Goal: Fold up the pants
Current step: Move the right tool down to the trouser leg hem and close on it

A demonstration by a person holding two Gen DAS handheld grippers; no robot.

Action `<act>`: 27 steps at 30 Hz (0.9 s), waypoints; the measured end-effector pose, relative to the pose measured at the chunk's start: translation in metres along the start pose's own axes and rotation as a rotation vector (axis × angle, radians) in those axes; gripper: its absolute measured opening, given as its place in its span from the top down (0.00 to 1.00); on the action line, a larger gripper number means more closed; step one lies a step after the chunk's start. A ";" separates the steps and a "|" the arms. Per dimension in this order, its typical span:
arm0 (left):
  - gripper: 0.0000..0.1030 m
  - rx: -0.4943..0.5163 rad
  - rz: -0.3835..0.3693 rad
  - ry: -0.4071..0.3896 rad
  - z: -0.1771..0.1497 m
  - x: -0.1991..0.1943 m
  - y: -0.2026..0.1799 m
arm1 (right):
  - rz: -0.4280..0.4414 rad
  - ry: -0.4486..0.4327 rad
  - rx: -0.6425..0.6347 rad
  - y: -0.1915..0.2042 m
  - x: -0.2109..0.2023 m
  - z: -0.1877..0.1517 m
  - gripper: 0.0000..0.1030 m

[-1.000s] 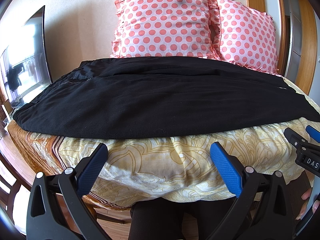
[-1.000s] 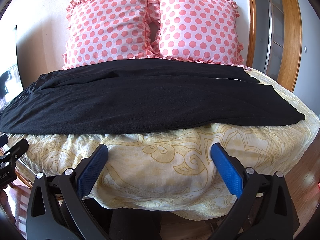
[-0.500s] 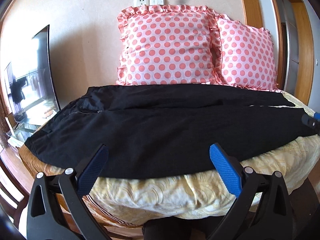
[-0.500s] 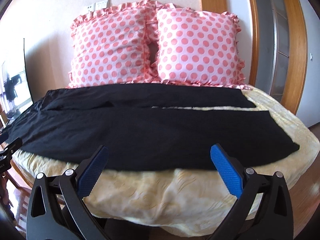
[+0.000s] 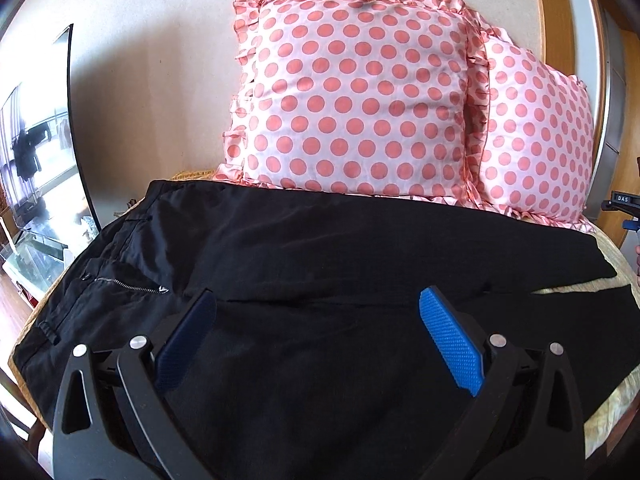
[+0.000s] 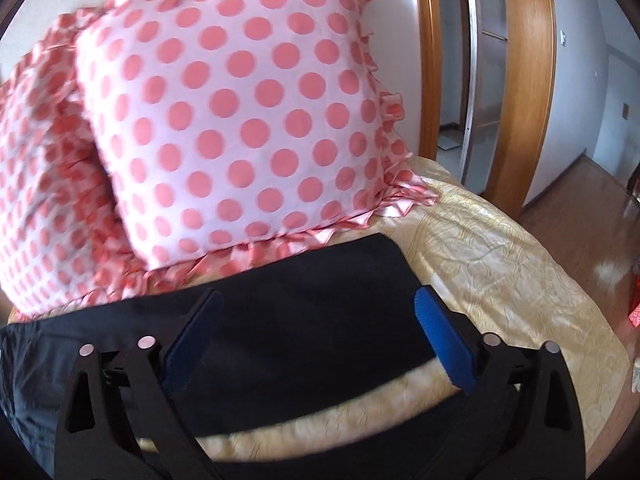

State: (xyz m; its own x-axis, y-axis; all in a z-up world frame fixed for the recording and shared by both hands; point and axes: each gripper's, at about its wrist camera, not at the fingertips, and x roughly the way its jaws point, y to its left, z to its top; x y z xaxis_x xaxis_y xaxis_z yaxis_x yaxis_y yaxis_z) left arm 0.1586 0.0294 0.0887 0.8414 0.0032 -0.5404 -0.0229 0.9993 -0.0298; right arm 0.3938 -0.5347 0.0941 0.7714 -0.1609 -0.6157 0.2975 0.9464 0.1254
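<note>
Pants (image 5: 320, 272), matte black (zipper near the waist), lie flat across the yellow patterned bedspread (image 6: 500, 264); left gripper (image 5: 316, 320) and right gripper (image 6: 316, 320) hover above, jaws spread wide, ribbed blue pads (image 5: 452, 352) empty.

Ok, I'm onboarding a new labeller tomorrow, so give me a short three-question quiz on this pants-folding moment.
1. True or false: the left gripper is shut on the black pants.
2. Which end of the pants faces the right gripper: A) waistband B) leg hems C) neither?
3. Fill in: the pants lie on a ___ patterned bedspread in front of two polka-dot pillows.

Key: 1 false, both grippers are open and hold nothing; 2 B; 3 yellow.
</note>
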 end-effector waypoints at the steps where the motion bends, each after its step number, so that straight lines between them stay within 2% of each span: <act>1: 0.02 -0.007 -0.003 0.016 0.004 0.009 0.000 | -0.028 0.023 0.007 -0.004 0.020 0.010 0.20; 2: 0.02 -0.013 -0.008 0.033 0.006 0.017 0.000 | -0.051 0.050 0.026 -0.011 0.039 0.018 0.27; 3: 0.02 -0.020 -0.015 0.053 0.008 0.025 0.001 | -0.069 0.085 0.050 -0.018 0.060 0.025 0.29; 5: 0.02 -0.027 -0.031 0.072 0.009 0.035 0.001 | -0.068 0.138 0.103 -0.031 0.091 0.030 0.38; 8: 0.02 0.006 -0.013 0.078 0.007 0.042 -0.004 | -0.091 0.178 0.119 -0.041 0.122 0.028 0.44; 11: 0.02 0.046 0.001 0.076 0.005 0.045 -0.010 | -0.093 0.191 0.072 -0.037 0.139 0.024 0.53; 15: 0.02 0.100 0.000 0.074 0.002 0.047 -0.019 | -0.135 0.171 -0.052 -0.020 0.143 0.016 0.57; 16: 0.02 0.111 0.002 0.077 0.001 0.048 -0.022 | -0.140 0.174 -0.072 -0.019 0.144 0.013 0.68; 17: 0.02 0.118 0.004 0.081 0.000 0.050 -0.024 | -0.130 0.162 -0.077 -0.019 0.140 0.010 0.77; 20: 0.02 0.128 0.001 0.085 -0.001 0.049 -0.026 | -0.103 0.140 -0.097 -0.018 0.125 0.005 0.92; 23: 0.02 0.122 -0.003 0.076 -0.001 0.041 -0.024 | -0.056 0.074 -0.101 -0.019 0.087 -0.002 0.93; 27: 0.02 0.101 -0.016 0.058 -0.002 0.025 -0.020 | 0.062 -0.039 -0.075 -0.028 0.021 -0.018 0.94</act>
State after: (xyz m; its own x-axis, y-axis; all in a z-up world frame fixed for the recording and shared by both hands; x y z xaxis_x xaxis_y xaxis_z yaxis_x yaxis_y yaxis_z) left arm 0.1795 0.0094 0.0743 0.8086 -0.0118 -0.5882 0.0470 0.9979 0.0447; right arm 0.3917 -0.5595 0.0641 0.8088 -0.1104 -0.5777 0.2061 0.9731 0.1027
